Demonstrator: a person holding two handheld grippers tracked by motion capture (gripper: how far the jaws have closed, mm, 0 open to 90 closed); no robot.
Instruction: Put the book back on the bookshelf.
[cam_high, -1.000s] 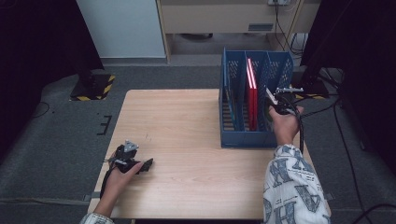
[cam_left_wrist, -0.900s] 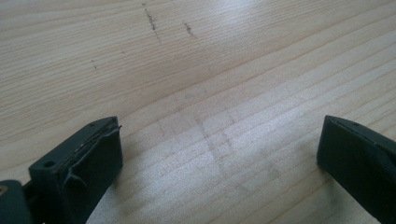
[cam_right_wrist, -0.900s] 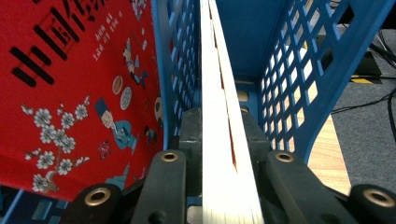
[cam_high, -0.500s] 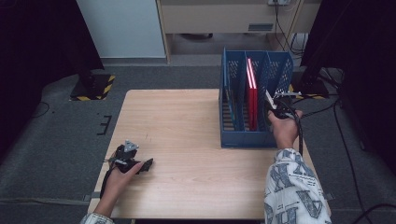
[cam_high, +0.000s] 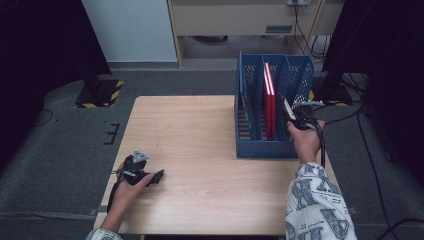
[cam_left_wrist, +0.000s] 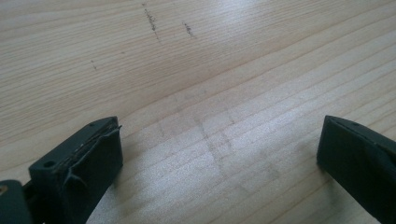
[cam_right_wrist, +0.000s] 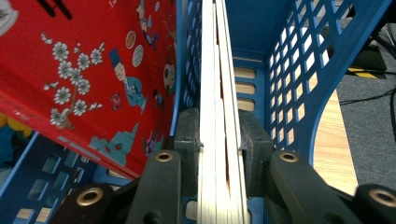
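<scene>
Jaws of right gripper (cam_right_wrist: 219, 140) tight on book (cam_right_wrist: 215, 93).

File rack (cam_high: 260, 147) stands at table's (cam_high: 200, 125) right side; a book (cam_high: 270, 105) stands in its middle compartment

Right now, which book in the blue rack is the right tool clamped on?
The thin white-edged book in the rack's rightmost slot, pinched by the right tool. The red illustrated book stands free beside it.

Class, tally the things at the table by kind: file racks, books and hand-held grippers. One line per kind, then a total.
Blue file rack: 1
Books: 2, a red book and a white-edged book
Grippers: 2, left gripper and right gripper
Total: 5
</scene>
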